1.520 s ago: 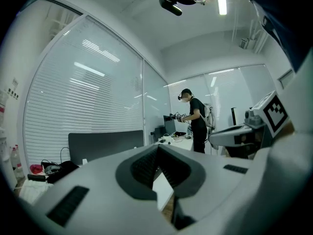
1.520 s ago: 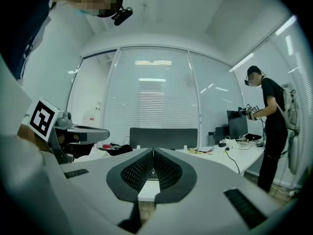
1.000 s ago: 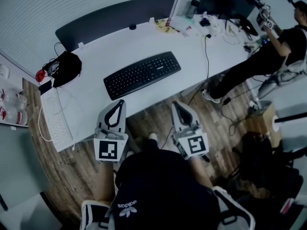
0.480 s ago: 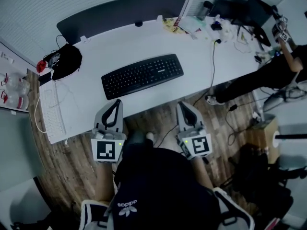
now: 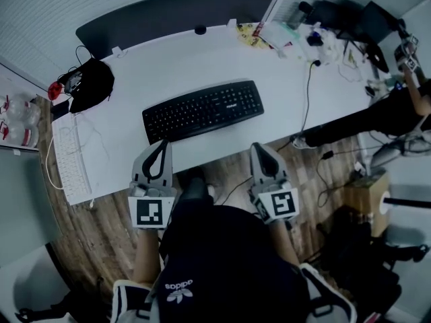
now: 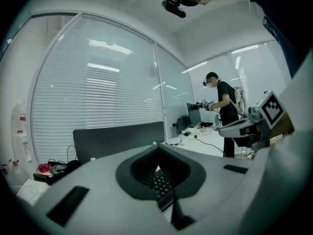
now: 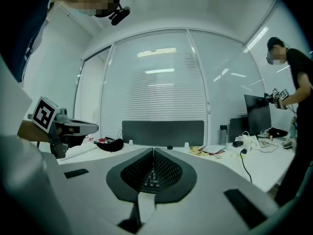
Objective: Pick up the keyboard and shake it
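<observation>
Currently the keyboard (image 5: pixel 203 109) lies crosswise ahead of both grippers, left gripper (image 5: pixel 159 152) nearer, right gripper (image 5: pixel 261 153) farther, both pairs of jaws pressed together and empty.

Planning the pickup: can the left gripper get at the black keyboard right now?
Probably yes: the left gripper hovers just short of the black keyboard, nothing between them, though its shut jaws must open.

Bare white desk (image 5: pixel 202 59) rings the black keyboard (image 5: pixel 203 110) on every side, so both its ends have open room. Left of the keyboard, well apart, a white keyboard (image 5: pixel 69 163) and a black bag (image 5: pixel 91 89) crowd the desk's edge. Right of it, a black cable (image 5: pixel 308 99) crosses the top. Behind it stands a dark partition panel (image 5: pixel 168 15).
</observation>
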`<state>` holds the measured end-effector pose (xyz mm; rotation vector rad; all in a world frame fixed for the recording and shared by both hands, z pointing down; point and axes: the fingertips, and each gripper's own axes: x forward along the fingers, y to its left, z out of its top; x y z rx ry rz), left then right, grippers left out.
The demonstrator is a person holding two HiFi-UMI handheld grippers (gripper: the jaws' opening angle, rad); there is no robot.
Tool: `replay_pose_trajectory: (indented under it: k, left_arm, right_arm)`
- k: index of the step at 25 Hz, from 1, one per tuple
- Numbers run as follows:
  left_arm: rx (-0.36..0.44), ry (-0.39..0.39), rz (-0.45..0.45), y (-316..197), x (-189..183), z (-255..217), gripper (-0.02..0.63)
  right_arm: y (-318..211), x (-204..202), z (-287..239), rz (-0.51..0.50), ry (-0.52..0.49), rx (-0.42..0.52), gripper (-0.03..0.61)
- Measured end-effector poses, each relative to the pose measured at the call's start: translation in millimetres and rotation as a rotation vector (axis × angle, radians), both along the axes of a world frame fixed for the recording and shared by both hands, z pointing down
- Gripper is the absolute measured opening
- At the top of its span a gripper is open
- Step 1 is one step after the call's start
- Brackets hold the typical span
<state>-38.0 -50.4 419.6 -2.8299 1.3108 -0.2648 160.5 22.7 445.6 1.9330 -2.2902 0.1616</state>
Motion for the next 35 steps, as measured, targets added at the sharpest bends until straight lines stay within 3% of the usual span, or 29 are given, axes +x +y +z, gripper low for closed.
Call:
replay_pose_trajectory:
  k: [15,24,31,35]
  left_arm:
    - [-0.073,0.021,-0.069,-94.3,-22.0,22.4,0.005]
    - [-0.198,0.011,-0.208,-95.9,-58.4,60.4,0.005]
    - [-0.286,-0.048,-0.31,-91.3,-69.7,87.6,0.005]
    - [-0.289,-0.045,-0.374,-88.2,-66.8,94.2,0.006]
  right_arm:
    - [-114.9,11.8,3.7,-0.021,0.047,-0.066,0.005]
    - [-140.8,41.6,23.9,-0.022,0.023,-0.129,0.005]
    - [-157.0,71.7,37.8,-0.057,0.03,-0.171,0.005]
    - [-169.6,86.9,41.9,-0.108,0.035,-0.192,0.005]
